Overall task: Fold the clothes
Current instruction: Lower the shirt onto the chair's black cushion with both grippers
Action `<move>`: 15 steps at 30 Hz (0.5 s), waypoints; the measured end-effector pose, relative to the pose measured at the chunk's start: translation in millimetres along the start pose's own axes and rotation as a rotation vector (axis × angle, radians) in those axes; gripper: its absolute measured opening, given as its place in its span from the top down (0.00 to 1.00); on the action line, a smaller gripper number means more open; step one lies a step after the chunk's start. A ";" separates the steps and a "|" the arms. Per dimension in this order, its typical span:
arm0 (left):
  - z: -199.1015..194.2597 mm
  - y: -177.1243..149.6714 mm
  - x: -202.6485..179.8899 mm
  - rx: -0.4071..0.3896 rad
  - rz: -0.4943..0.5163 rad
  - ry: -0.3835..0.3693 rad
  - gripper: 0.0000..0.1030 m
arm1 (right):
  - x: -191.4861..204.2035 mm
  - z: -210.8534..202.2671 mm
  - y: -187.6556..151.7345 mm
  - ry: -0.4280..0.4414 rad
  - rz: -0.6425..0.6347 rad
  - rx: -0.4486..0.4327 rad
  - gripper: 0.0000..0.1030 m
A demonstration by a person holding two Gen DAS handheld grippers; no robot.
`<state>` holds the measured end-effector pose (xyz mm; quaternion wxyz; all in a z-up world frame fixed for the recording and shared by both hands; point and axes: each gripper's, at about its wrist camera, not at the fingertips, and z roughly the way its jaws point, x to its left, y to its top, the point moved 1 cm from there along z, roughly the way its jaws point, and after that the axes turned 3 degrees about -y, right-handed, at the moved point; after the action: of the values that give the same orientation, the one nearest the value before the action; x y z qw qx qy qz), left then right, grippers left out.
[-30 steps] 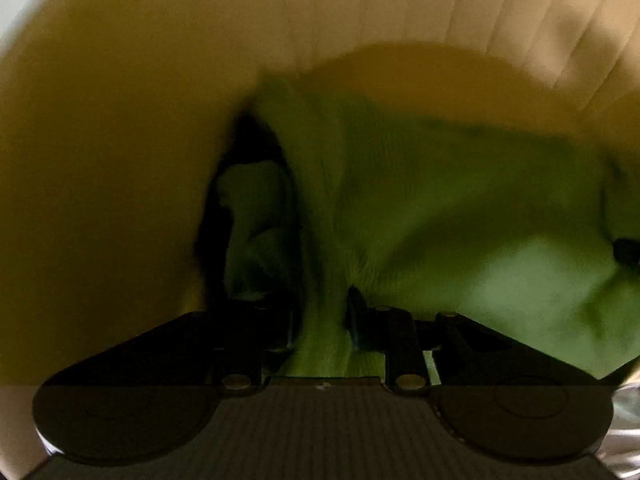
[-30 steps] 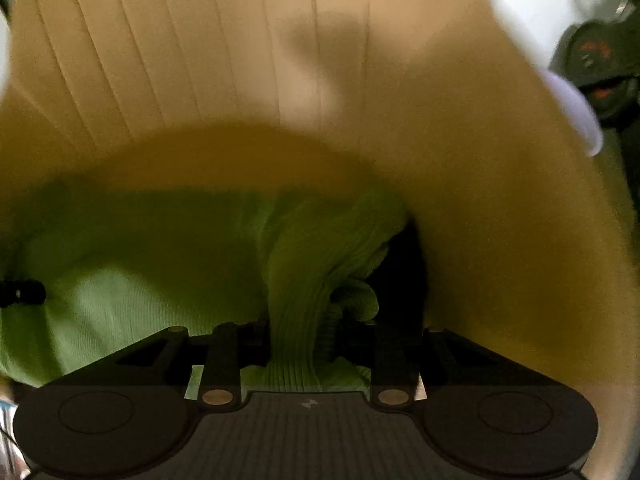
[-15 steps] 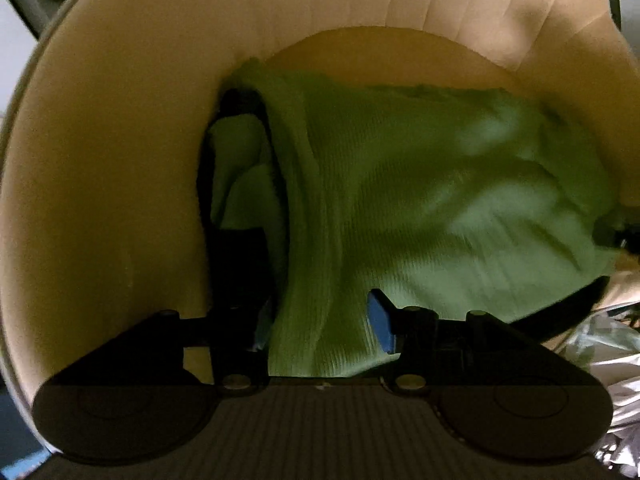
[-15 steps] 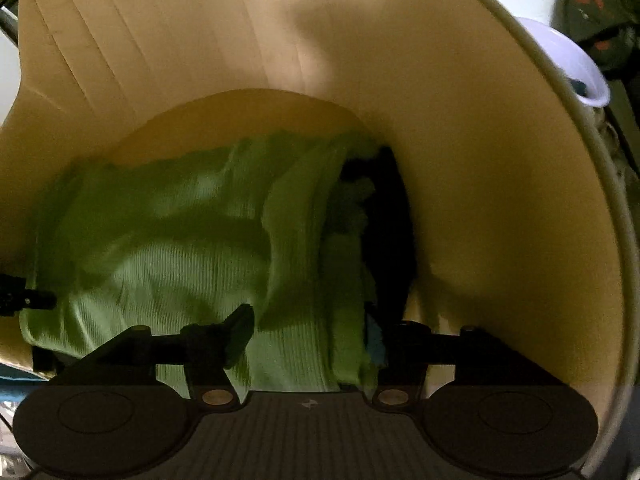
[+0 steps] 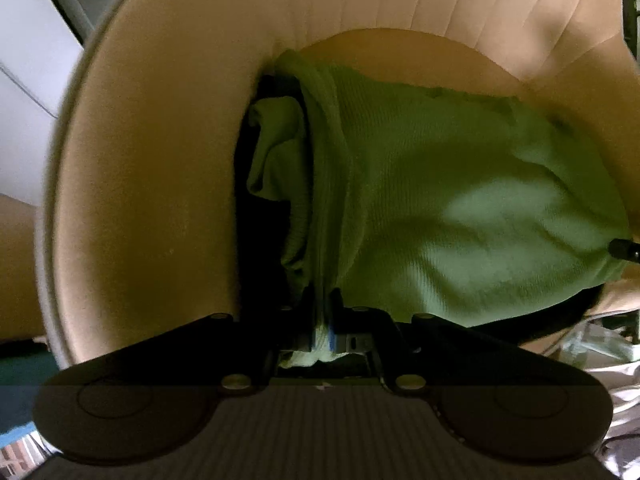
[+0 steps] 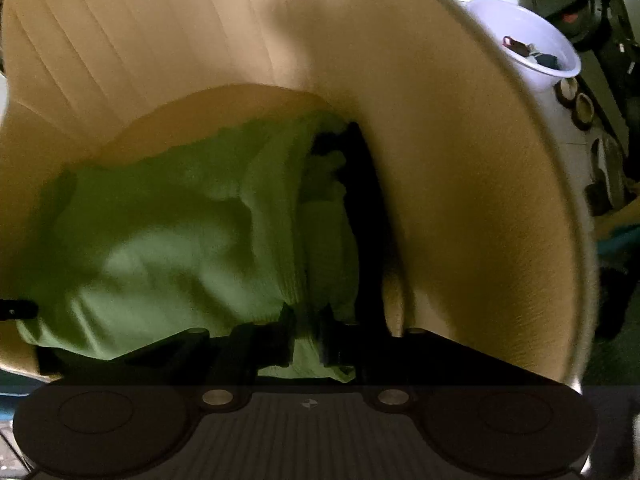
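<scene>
A green ribbed sweater (image 5: 440,200) lies across the seat of a tan round chair (image 5: 160,160). My left gripper (image 5: 324,308) is shut on a bunched fold at the sweater's left near edge, with cloth squeezed between the pads. In the right wrist view the same sweater (image 6: 180,220) fills the seat. The jaws of my right gripper (image 6: 306,320) are closing, and the pads press on a fold of the right near edge. A dark tip of the other gripper shows at each view's side. Something black (image 6: 368,200) lies under the sweater along the chair wall.
The chair's padded back (image 6: 460,160) curves closely around the sweater on three sides. A white bowl (image 6: 528,52) holding small items stands beyond the chair's right rim. Crumpled pale material (image 5: 592,344) lies past the seat's near right edge.
Both grippers opened half a second ago with the sweater's edge between their fingers, then shut on it. Both views have pulled back and up, so more of the chair shows.
</scene>
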<state>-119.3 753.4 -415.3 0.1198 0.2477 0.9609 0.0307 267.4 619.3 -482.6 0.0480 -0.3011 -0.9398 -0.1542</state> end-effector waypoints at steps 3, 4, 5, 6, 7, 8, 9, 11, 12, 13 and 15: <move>-2.2 -2.0 10.6 0.023 -0.048 -0.043 0.95 | -1.4 -18.7 7.8 0.042 0.030 0.028 0.92; -2.2 -2.4 15.5 0.031 -0.069 -0.053 0.95 | -3.7 -23.0 9.4 0.048 0.044 0.044 0.92; -0.7 -2.9 19.4 0.037 -0.089 -0.061 0.95 | -6.2 -25.1 10.7 0.053 0.062 0.060 0.92; 0.5 -2.7 21.6 0.036 -0.102 -0.068 0.95 | -9.1 -23.1 11.1 0.054 0.087 0.077 0.92; 2.1 -2.1 19.5 0.031 -0.094 -0.062 0.95 | -12.0 -20.1 11.3 0.054 0.110 0.094 0.92; 3.8 -1.3 16.3 0.026 -0.081 -0.053 0.91 | -14.7 -15.9 10.7 0.049 0.129 0.108 0.92; 5.6 -0.5 13.0 0.020 -0.068 -0.043 0.89 | -16.6 -11.8 9.2 0.044 0.143 0.113 0.92; 5.7 -2.2 9.0 0.011 -0.076 -0.043 0.77 | -16.7 -0.8 5.4 0.037 0.153 0.115 0.91; 3.3 -5.7 8.9 0.007 -0.107 -0.058 0.65 | -14.6 3.6 4.0 0.032 0.153 0.120 0.90; 0.8 -9.2 8.8 0.003 -0.138 -0.073 0.61 | -11.9 5.9 1.7 0.030 0.157 0.122 0.85; -5.2 -18.0 9.0 -0.008 -0.205 -0.107 0.50 | -6.3 8.9 -2.8 0.027 0.168 0.123 0.73</move>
<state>-136.6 742.0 -414.3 0.1743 0.1488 0.9733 0.0090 270.9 616.5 -492.9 0.0917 -0.3732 -0.9182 -0.0955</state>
